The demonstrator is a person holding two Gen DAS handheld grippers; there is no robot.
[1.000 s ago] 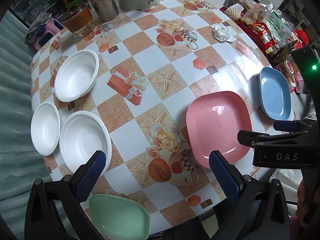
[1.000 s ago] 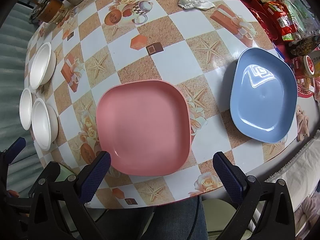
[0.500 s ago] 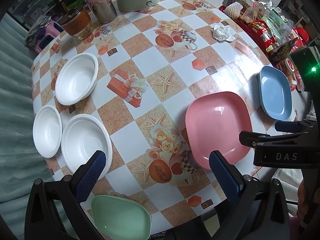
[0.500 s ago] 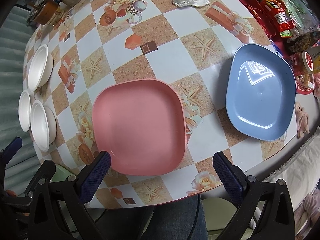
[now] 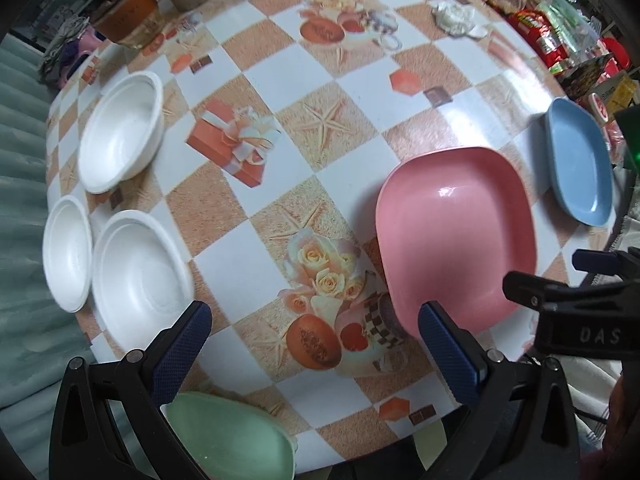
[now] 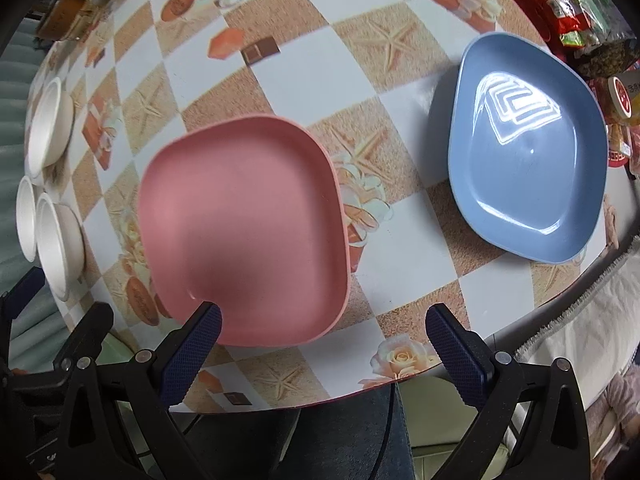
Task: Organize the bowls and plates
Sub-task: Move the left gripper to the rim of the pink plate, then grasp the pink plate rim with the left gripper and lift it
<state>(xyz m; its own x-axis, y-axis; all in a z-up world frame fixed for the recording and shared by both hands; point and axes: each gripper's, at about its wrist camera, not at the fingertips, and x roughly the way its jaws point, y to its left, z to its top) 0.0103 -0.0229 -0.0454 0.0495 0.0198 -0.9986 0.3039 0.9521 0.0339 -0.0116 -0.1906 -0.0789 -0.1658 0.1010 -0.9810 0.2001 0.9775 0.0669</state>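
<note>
While both tools (image 5: 314, 344) (image 6: 324, 342) gape empty, the left one partly hides the green plate (image 5: 232, 438).

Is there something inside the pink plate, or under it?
The pink plate is empty inside. It lies flat on the patterned tablecloth; the part of the tablecloth beneath it is covered and cannot be seen.

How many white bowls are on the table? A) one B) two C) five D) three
D: the left wrist view shows three white bowls grouped at the table's left side, all sitting apart, none stacked.
</note>
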